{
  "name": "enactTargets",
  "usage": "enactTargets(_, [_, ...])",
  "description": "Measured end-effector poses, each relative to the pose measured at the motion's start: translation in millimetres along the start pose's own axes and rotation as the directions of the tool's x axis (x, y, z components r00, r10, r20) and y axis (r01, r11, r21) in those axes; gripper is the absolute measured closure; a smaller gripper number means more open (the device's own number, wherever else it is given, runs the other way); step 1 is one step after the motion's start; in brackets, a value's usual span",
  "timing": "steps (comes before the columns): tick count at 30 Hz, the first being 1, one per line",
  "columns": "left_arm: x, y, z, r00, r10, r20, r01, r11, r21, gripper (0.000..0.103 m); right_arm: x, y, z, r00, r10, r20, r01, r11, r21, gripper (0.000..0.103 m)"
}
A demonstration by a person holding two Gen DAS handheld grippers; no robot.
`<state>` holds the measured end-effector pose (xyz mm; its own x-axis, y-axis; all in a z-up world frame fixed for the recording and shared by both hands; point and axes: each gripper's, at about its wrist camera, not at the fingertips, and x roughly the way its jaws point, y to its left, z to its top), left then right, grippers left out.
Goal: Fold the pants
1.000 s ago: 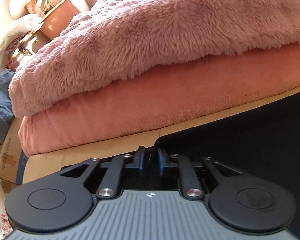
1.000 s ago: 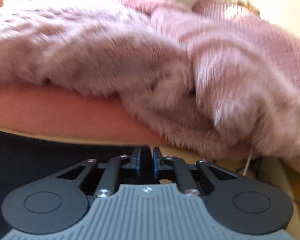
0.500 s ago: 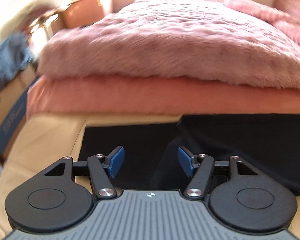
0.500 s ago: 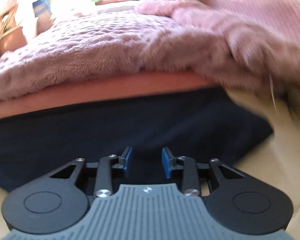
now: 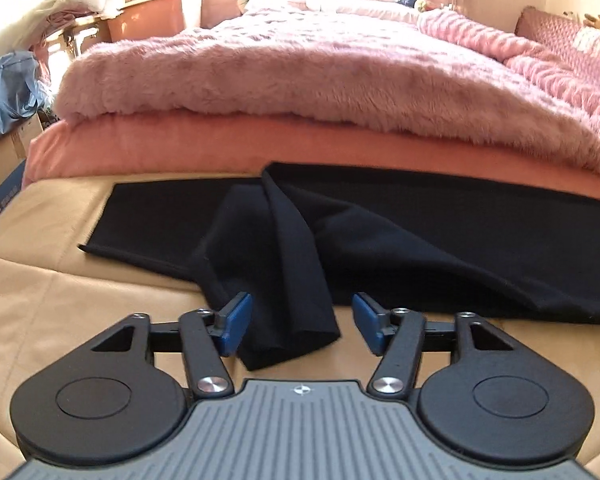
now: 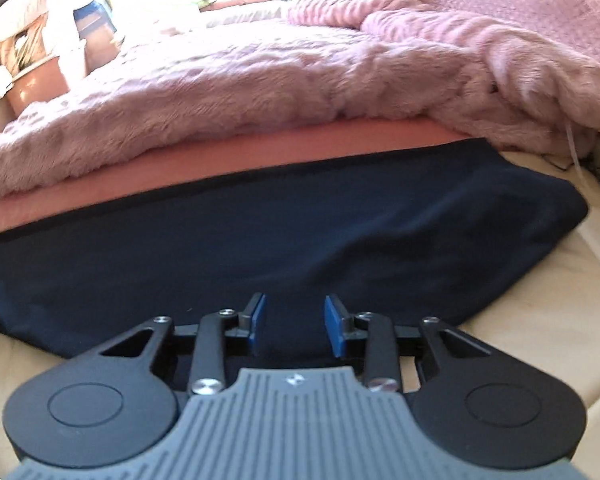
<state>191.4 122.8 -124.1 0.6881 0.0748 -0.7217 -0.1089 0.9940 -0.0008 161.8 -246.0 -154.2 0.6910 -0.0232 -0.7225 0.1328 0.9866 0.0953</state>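
Pair of dark navy, almost black, soft knit pants (image 5: 420, 236), spread lengthwise across a cream surface, far edge against a salmon-pink layer. Lay ahead of both tongs, untouched by either. Before the left tongs (image 5: 302, 330), one leg end twisted into a loose bunched fold, its tip between the parted blue pads, the other leg flat beyond. Before the right tongs (image 6: 295, 324), broad and smooth with shallow wrinkles (image 6: 300, 240).

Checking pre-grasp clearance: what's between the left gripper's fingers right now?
In the left wrist view, the left gripper stands open, and a loose fold of the black pants lies between its fingers, touching neither blue pad, on the beige surface.
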Motion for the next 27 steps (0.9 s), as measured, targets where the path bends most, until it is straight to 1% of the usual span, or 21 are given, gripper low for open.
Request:
enactTargets(1, [5.2, -0.2, 0.3, 1.000, 0.011, -0.008, -0.011, 1.000, -0.001, 0.063, 2.2, 4.9, -0.7, 1.000, -0.001, -0.006, 0.001, 1.000, -0.013, 0.074])
enactTargets(2, [8.9, -1.2, 0.8, 1.000, 0.021, -0.016, -0.021, 1.000, -0.008, 0.071, 3.2, 7.9, -1.7, 1.000, -0.001, -0.011, 0.001, 1.000, -0.021, 0.074])
enactTargets(4, [8.5, 1.6, 1.5, 1.000, 0.009, -0.011, -0.009, 0.999, -0.040, 0.100, 7.3, 12.2, -3.9, 1.000, -0.008, -0.027, 0.007, 1.000, -0.026, 0.074])
enactTargets(6, [3.5, 7.9, 5.0, 1.000, -0.001, 0.011, 0.002, 0.998, -0.064, 0.102, 9.0, 12.7, -4.7, 0.999, -0.011, -0.034, 0.009, 0.999, -0.033, 0.074])
enactTargets(8, [-9.5, 15.5, 12.1, 0.998, -0.011, 0.064, 0.015, 0.998, -0.065, 0.102, 12.4, 13.7, -3.0, 0.999, -0.016, -0.039, 0.014, 0.999, -0.052, 0.074])
enactTargets(11, [-22.7, 32.4, 31.3, 0.995, -0.006, 0.097, 0.014, 0.997, -0.079, 0.102, 14.7, 17.8, -1.4, 0.998, -0.028, -0.048, 0.024, 0.997, -0.075, 0.074])
enactTargets(13, [-27.2, 45.7, 48.5, 0.994, 0.016, 0.113, -0.005, 0.996, -0.093, 0.102, 13.3, 19.9, 1.2, 0.999, -0.039, -0.037, 0.036, 0.996, -0.086, 0.074])
enactTargets(16, [-28.5, 61.8, 72.0, 0.991, 0.047, 0.128, -0.032, 0.993, -0.115, 0.102, 6.7, 23.7, 4.8, 0.999, -0.044, 0.001, 0.044, 0.994, -0.097, 0.074])
enactTargets(18, [-20.7, 72.9, 89.8, 0.990, 0.073, 0.122, -0.058, 0.991, -0.118, 0.102, 3.9, 26.9, 8.8, 0.999, -0.042, 0.019, 0.044, 0.993, -0.110, 0.074])
enactTargets(21, [-0.9, 87.2, 106.1, 0.990, 0.105, 0.096, -0.094, 0.990, -0.108, 0.102, 5.0, 31.4, 14.2, 0.998, -0.056, 0.031, 0.060, 0.988, -0.144, 0.074])
enactTargets(23, [18.1, 98.0, 116.4, 0.990, 0.121, 0.065, -0.115, 0.989, -0.095, 0.102, 7.7, 30.8, 17.3, 0.997, -0.068, 0.030, 0.072, 0.986, -0.149, 0.075])
enactTargets(25, [31.8, 109.7, 119.2, 0.990, 0.137, 0.039, -0.134, 0.988, -0.077, 0.102, 12.2, 28.5, 20.8, 0.995, -0.094, 0.026, 0.097, 0.983, -0.155, 0.075])
enactTargets(27, [47.2, 124.9, 122.5, 0.990, 0.142, -0.007, -0.142, 0.987, -0.073, 0.102, 17.4, 24.7, 24.9, 0.993, -0.118, 0.020, 0.119, 0.980, -0.159, 0.075])
